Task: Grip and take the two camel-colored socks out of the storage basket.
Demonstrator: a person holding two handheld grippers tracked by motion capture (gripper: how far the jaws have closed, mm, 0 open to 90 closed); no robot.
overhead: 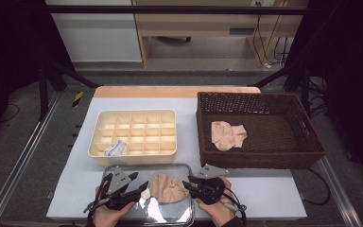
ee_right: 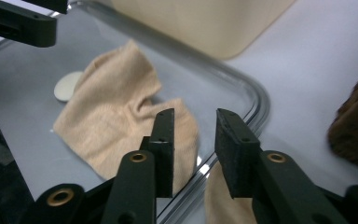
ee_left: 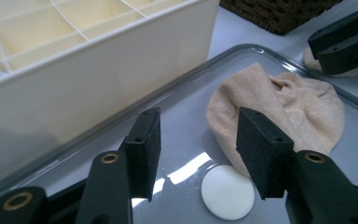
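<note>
A beige sock (overhead: pixel 168 188) lies crumpled on a shiny tray (overhead: pixel 170 215) at the table's front edge. My left gripper (overhead: pixel 142 182) is open just left of it. In the left gripper view the open gripper (ee_left: pixel 198 116) hovers over the tray (ee_left: pixel 233 51), with the sock (ee_left: pixel 298 107) ahead and beside the right jaw. My right gripper (overhead: pixel 185 183) is open at the sock's right end. In the right gripper view its jaws (ee_right: pixel 195 114) stand above the sock (ee_right: pixel 116 107), near the tray rim (ee_right: pixel 256 100), over which a bit of sock hangs.
A small white disc (ee_left: pixel 227 191) lies on the tray beside the sock. Behind the tray stands a cream divided organizer (overhead: pixel 132 158) with a white-and-blue sock (overhead: pixel 115 149) in a front compartment. A brown wicker basket (overhead: pixel 260 161) at the right holds another beige sock (overhead: pixel 228 134).
</note>
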